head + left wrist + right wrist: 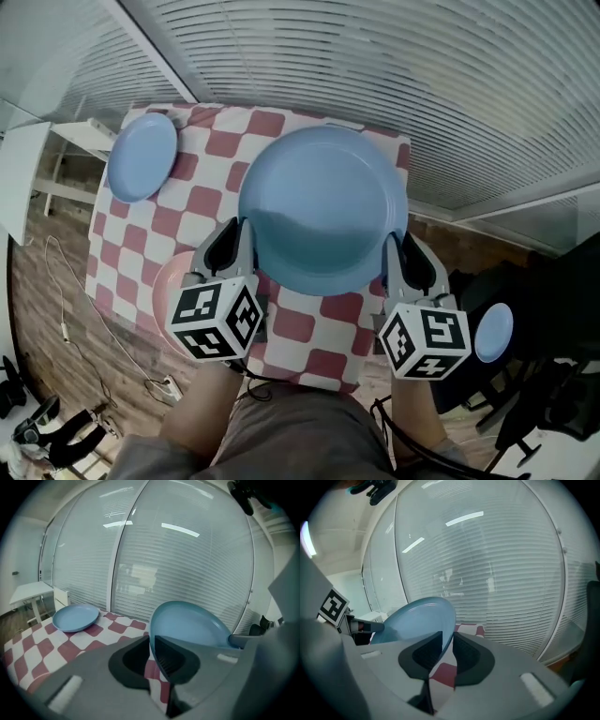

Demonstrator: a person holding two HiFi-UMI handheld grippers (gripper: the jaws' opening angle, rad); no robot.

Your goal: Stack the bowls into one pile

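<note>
A large blue bowl (323, 206) hangs above the red-and-white checked table (141, 234), held by both grippers at opposite sides of its rim. My left gripper (246, 246) is shut on the bowl's left rim (154, 634). My right gripper (390, 255) is shut on the right rim (449, 637). A second blue bowl (142, 156) lies on the table's far left corner, also seen in the left gripper view (75, 617). A pink bowl (169, 286) lies on the table under my left gripper, mostly hidden by it.
White slatted blinds (394, 66) run behind the table. A white side table (66, 150) stands at the left. Cables and a power strip (164, 386) lie on the wooden floor. A small blue dish (493, 332) sits off the table at the right.
</note>
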